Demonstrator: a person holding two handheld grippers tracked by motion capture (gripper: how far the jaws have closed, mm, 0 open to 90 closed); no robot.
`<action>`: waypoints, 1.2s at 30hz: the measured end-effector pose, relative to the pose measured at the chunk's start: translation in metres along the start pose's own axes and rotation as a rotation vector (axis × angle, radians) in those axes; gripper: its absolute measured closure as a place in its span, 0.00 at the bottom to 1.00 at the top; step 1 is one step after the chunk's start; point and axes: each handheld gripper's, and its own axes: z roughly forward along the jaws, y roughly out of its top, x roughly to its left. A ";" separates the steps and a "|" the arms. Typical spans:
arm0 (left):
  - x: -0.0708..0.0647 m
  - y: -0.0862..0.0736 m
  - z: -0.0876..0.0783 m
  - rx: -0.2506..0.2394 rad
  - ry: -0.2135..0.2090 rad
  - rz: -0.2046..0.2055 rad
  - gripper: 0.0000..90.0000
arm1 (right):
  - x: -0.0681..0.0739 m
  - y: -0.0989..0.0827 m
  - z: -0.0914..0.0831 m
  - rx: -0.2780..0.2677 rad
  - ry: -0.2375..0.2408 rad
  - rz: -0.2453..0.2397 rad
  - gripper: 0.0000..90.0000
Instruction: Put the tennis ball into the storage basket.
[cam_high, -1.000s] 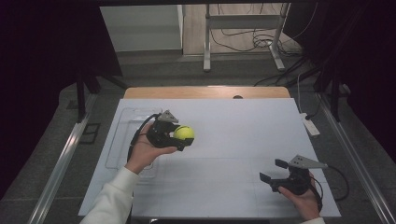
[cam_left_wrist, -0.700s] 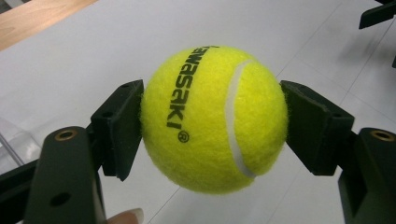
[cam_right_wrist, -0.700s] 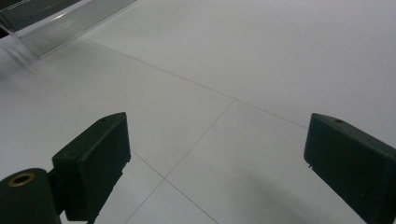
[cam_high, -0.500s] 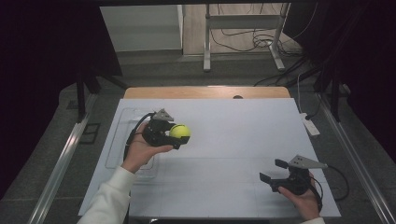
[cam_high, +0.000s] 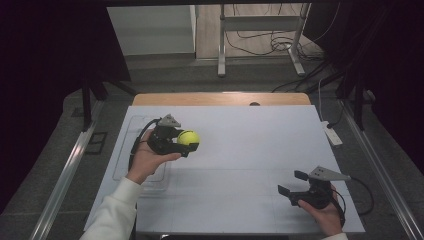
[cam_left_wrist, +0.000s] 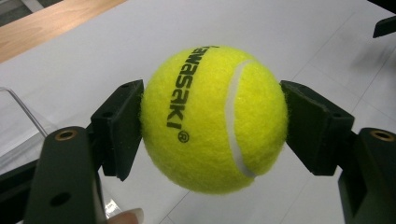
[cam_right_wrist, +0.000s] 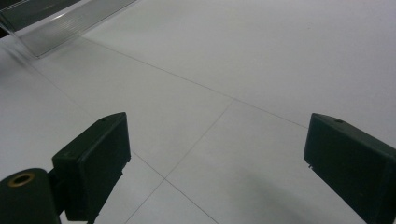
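Fuzz covers the yellow tennis ball (cam_left_wrist: 214, 119), a round felt sphere with a curved white seam and black lettering, clamped between the flat black pads (cam_left_wrist: 119, 128) of the left gripper (cam_high: 186, 141). It is held above the left part of the smooth white table (cam_high: 260, 145), beside a clear plastic tray (cam_high: 125, 155). The right gripper (cam_high: 291, 183), boxy and matte black, sits near the table's front right with its jaws spread wide, nothing between them.

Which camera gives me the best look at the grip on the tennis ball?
The left gripper view: the tennis ball sits large between both pads, which press its sides. The high view shows it small in the left gripper.
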 end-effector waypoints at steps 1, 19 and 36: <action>0.000 0.000 0.000 0.000 0.001 -0.001 0.30 | 0.000 0.000 0.000 0.000 0.000 0.000 0.08; 0.015 -0.002 -0.007 -0.015 0.040 -0.034 0.30 | 0.000 0.000 0.000 0.001 0.000 0.000 0.08; 0.037 -0.007 -0.016 -0.028 0.090 -0.081 0.30 | 0.000 0.000 0.000 0.002 -0.001 -0.001 0.08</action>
